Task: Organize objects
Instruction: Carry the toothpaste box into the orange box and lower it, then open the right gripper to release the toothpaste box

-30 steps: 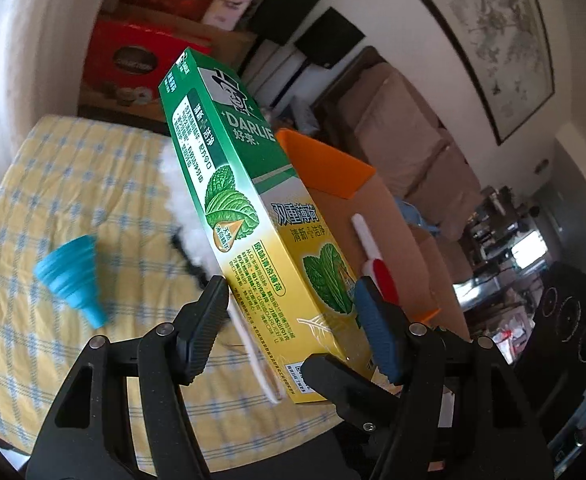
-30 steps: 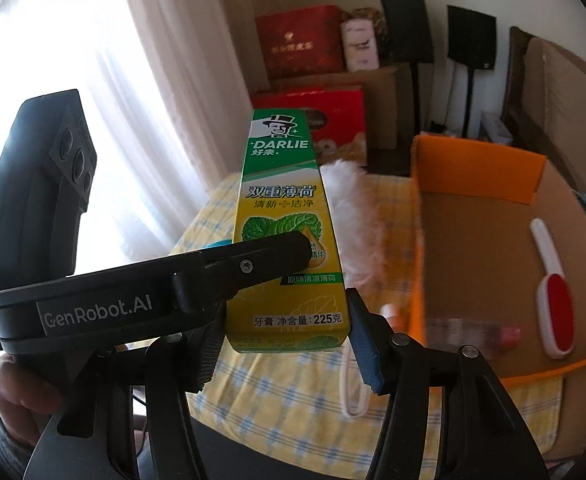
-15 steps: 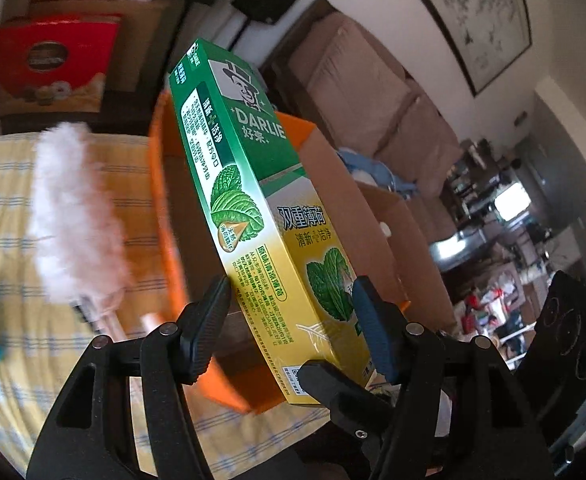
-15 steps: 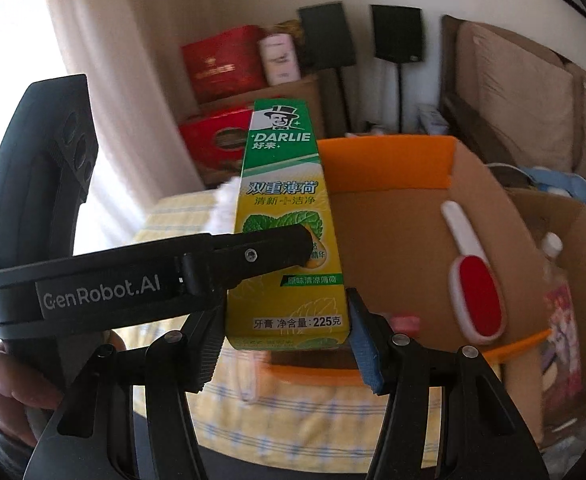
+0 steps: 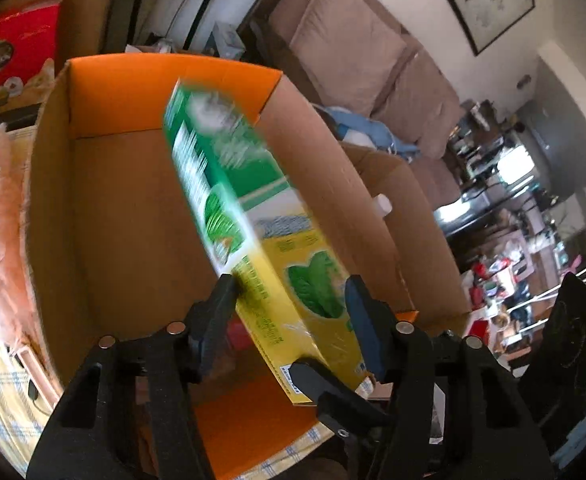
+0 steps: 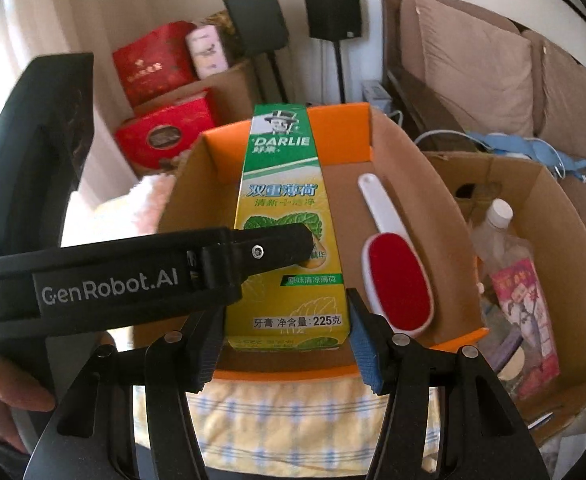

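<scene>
Both jaws clamp the Darlie toothpaste box (image 6: 289, 240): left gripper (image 5: 291, 300) just tightened, right gripper (image 6: 287, 332) gripping, above cardboard box (image 6: 425, 184).

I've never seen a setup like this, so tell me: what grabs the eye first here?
A tall green-and-yellow cardboard toothpaste box stands out, clamped by both black two-finger grippers, right gripper and left gripper, above an open brown cardboard box with orange flaps. Inside lies a white-handled red lint brush.
</scene>
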A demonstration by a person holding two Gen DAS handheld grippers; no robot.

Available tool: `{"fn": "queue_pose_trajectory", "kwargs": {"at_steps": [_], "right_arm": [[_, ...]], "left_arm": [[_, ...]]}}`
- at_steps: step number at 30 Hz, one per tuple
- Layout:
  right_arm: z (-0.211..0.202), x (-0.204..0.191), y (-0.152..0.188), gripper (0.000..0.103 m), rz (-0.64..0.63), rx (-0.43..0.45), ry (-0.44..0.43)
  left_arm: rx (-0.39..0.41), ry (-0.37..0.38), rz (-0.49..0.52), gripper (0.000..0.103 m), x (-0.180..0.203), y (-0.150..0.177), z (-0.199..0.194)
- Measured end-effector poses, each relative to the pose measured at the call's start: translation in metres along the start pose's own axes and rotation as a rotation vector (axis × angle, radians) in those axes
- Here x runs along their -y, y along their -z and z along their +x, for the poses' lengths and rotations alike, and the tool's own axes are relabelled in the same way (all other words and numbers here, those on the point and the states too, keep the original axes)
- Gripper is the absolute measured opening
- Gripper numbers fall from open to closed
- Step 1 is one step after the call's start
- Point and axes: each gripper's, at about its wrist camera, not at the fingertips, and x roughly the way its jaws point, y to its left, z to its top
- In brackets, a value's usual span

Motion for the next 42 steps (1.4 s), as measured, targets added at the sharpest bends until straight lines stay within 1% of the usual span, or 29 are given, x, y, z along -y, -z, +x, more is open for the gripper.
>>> {"fn": "queue_pose_trajectory", "kwargs": {"at_steps": [4,7,10,13,16,19,24,25,26,27,29,31,34,36,42], "right_arm": [[0.014,0.009,0.002,0.057,0.018,-0.017,0.007],[0.024,0.012,0.003,0.057,0.029,-0.032,0.013],[0.031,0.013,0.002,0.057,0.017,-0.031,0.039],[0.036,0.012,0.000,0.057,-0.011,-0.035,0.086],[0.043,0.013,-0.001,0.058,-0.021,-0.046,0.111],[0.050,0.013,-0.001,0.058,-0.038,-0.068,0.141],[0.049,0.013,-0.003,0.060,-0.037,-0.080,0.153],[0.046,0.014,-0.004,0.062,-0.028,-0.077,0.144],[0.042,0.016,-0.005,0.068,-0.014,-0.070,0.130],[0.036,0.017,-0.006,0.073,0.002,-0.055,0.117],[0.027,0.017,-0.007,0.077,0.013,-0.033,0.102],[0.015,0.015,-0.009,0.077,0.020,-0.010,0.075],[0.001,0.006,-0.011,0.077,0.008,0.013,0.056],[-0.008,-0.003,-0.012,0.080,-0.010,0.024,0.043],[-0.028,-0.040,-0.012,0.087,-0.077,0.050,-0.013]], "left_arm": [[-0.029,-0.019,0.008,0.051,-0.002,0.001,0.012],[-0.048,-0.016,-0.005,0.051,-0.006,0.003,0.018],[-0.042,-0.022,0.001,0.052,-0.009,0.009,0.011],[-0.022,-0.050,0.036,0.052,-0.009,0.014,-0.004],[0.005,-0.066,0.051,0.055,-0.012,0.019,-0.020],[0.041,-0.074,0.053,0.061,-0.017,0.023,-0.041],[0.103,-0.114,0.057,0.075,-0.028,0.029,-0.078],[0.116,-0.125,0.058,0.077,-0.029,0.030,-0.084],[0.126,-0.138,0.057,0.081,-0.030,0.030,-0.089],[0.132,-0.146,0.057,0.083,-0.029,0.031,-0.091],[0.145,-0.166,0.056,0.083,-0.036,0.036,-0.103],[0.152,-0.188,0.053,0.083,-0.040,0.038,-0.109],[0.161,-0.215,0.044,0.085,-0.047,0.042,-0.118],[0.167,-0.229,0.035,0.093,-0.052,0.043,-0.121],[0.189,-0.284,0.025,0.095,-0.069,0.056,-0.142]]}}
